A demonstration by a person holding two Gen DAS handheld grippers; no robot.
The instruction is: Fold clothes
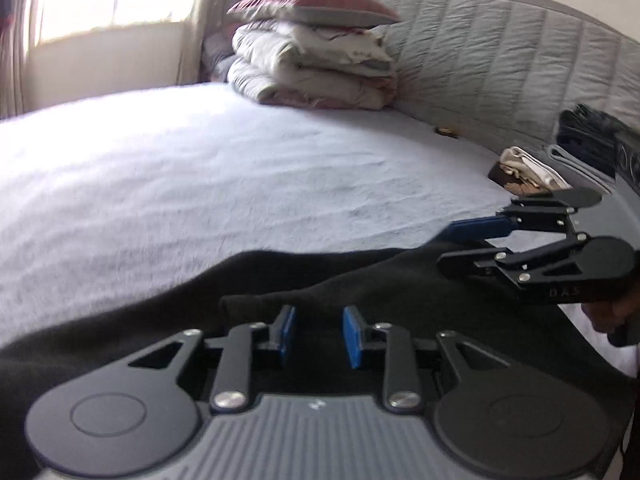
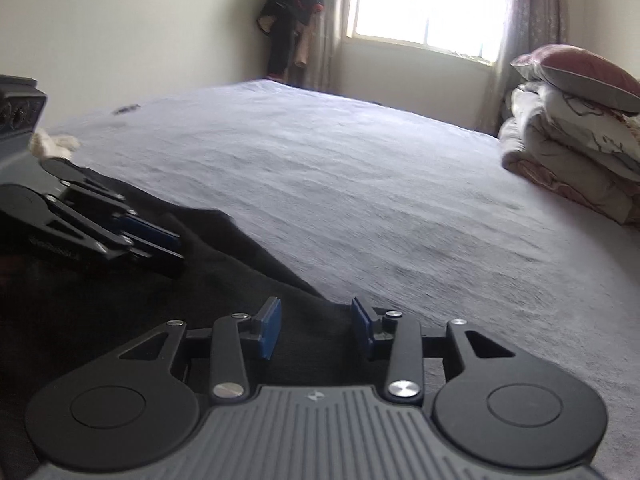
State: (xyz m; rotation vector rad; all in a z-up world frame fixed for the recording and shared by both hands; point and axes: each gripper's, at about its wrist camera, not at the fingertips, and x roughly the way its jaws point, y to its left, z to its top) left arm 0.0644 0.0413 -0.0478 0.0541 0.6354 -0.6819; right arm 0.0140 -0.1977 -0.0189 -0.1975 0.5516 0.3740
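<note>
Left hand-held gripper (image 1: 319, 334): blue pads stand apart over the black garment (image 1: 132, 320); no cloth visibly pinched between them.
Right hand-held gripper (image 2: 316, 328): pads apart, wider than the left's, at the garment's edge; dark cloth lies in the gap, but the pads do not press on it.
Black garment: spread along the near edge of the bed (image 1: 200, 168), under both grippers.
Bed: pale sheet, mostly bare.
Folded bedding (image 1: 316, 68): stacked at the headboard (image 1: 500, 52), a pillow (image 1: 316, 4) on top.
Small light clothes pile (image 1: 524, 172): near the right gripper.
</note>
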